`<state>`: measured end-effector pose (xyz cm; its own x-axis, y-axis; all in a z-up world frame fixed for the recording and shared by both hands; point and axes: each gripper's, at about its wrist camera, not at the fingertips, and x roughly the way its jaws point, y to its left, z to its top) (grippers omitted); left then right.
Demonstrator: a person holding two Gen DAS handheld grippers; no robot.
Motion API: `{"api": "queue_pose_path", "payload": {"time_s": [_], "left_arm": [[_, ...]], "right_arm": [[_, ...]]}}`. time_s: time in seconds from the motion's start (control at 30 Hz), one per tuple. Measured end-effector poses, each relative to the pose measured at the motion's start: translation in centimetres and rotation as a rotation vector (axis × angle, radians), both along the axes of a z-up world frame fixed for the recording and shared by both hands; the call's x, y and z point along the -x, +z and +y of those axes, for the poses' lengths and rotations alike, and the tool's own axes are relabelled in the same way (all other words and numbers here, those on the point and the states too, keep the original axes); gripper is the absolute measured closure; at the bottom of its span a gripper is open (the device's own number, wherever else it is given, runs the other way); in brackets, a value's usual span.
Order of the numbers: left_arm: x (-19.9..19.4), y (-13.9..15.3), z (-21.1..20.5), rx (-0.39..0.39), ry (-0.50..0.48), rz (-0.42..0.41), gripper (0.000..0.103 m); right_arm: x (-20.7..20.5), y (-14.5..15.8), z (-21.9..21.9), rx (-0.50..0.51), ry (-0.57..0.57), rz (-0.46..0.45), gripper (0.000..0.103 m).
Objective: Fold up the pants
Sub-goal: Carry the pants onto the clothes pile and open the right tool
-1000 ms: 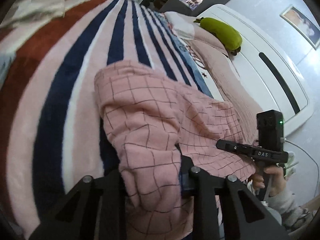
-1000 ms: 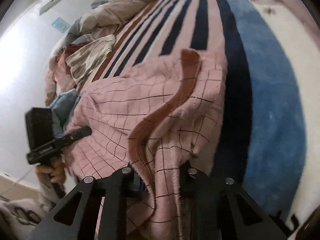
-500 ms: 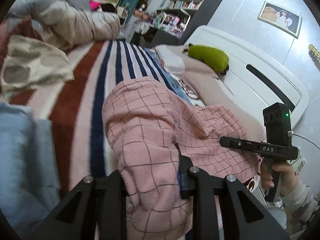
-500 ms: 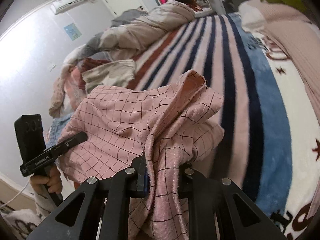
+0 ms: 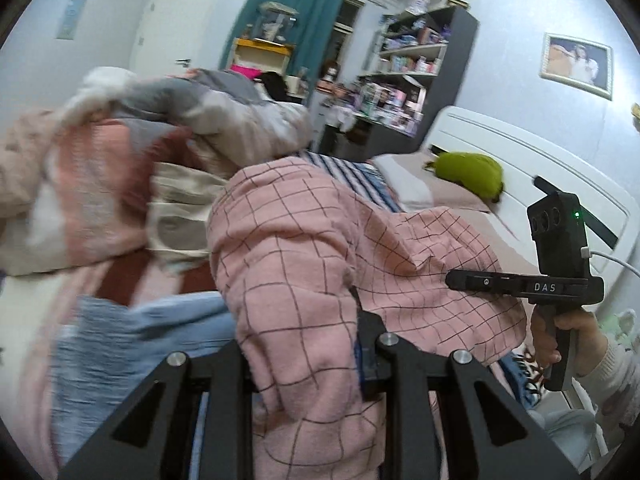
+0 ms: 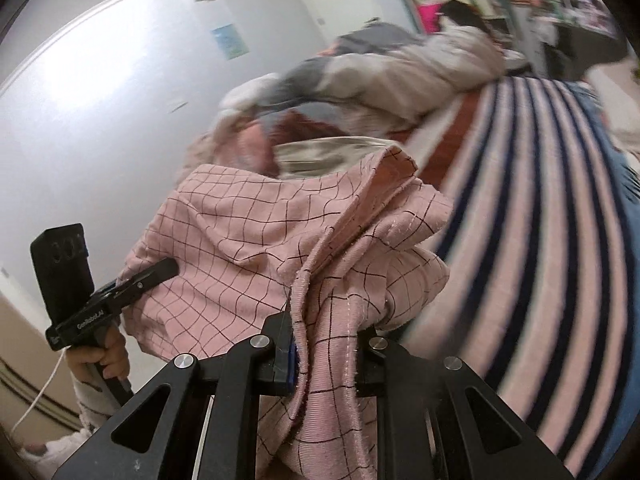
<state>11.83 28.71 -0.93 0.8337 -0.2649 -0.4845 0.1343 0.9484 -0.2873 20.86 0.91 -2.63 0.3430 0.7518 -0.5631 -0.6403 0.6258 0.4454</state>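
The pink checked pants (image 5: 296, 264) hang bunched between my two grippers, lifted off the striped bed. My left gripper (image 5: 304, 344) is shut on one edge of the cloth, which drapes over its fingers. My right gripper (image 6: 328, 340) is shut on another edge of the pants (image 6: 256, 248), a hem folded over it. Each gripper also shows in the other's view: the right one (image 5: 456, 280) at the right side, the left one (image 6: 168, 270) at the lower left, both reaching into the cloth.
The striped blanket (image 6: 540, 240) covers the bed. A heap of bedding and clothes (image 5: 120, 168) lies at the far side, with a blue cloth (image 5: 120, 344) close by. A green plush (image 5: 468, 172) rests by the white headboard (image 5: 560, 168). Shelves (image 5: 408, 76) stand behind.
Both grippers have risen and tilted up with the pants, lifting the cloth off the bed. The room's walls and shelves now fill the views.
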Motion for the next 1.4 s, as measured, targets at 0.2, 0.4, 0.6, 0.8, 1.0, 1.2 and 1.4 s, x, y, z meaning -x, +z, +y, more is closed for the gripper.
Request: {"api": "queue_pose_path", "payload": {"time_s": [0.2,0.4,0.6,0.8,1.0,1.2,1.4], "left_arm": [[2.7,-0.1,6.4,-0.001,0.124,0.043,0.082],[3.8,-1.9,10.3,-0.009,0.218,0.112,0.082],[2.7,-5.1,11.9,-0.009,0.242,0.200,0.081],[2.8,-6.2,11.7,-0.031,0.257,0.218,0.081],[3.7,-6.0,12.4,-0.006,0.285,0.223,0.081],[3.8,-5.9,12.1,-0.059,0.324,0.230,0.065],[4.6,-4.7,11.1,-0.161,0.415,0.221,0.041]], "right_arm": [[-0.8,-0.1,7.3,-0.045,0.134,0.036,0.093],[-1.5,-2.3,12.9,-0.062,0.219,0.117,0.093],[-2.0,-5.3,14.9,-0.026,0.229,0.192,0.093],[-1.8,-6.4,15.0,0.013,0.237,0.203,0.084],[-1.0,-5.3,15.0,-0.050,0.253,0.228,0.090],[-0.5,-5.4,15.5,0.023,0.245,0.197,0.085],[-0.2,-5.4,14.1,0.073,0.203,0.157,0.057]]}}
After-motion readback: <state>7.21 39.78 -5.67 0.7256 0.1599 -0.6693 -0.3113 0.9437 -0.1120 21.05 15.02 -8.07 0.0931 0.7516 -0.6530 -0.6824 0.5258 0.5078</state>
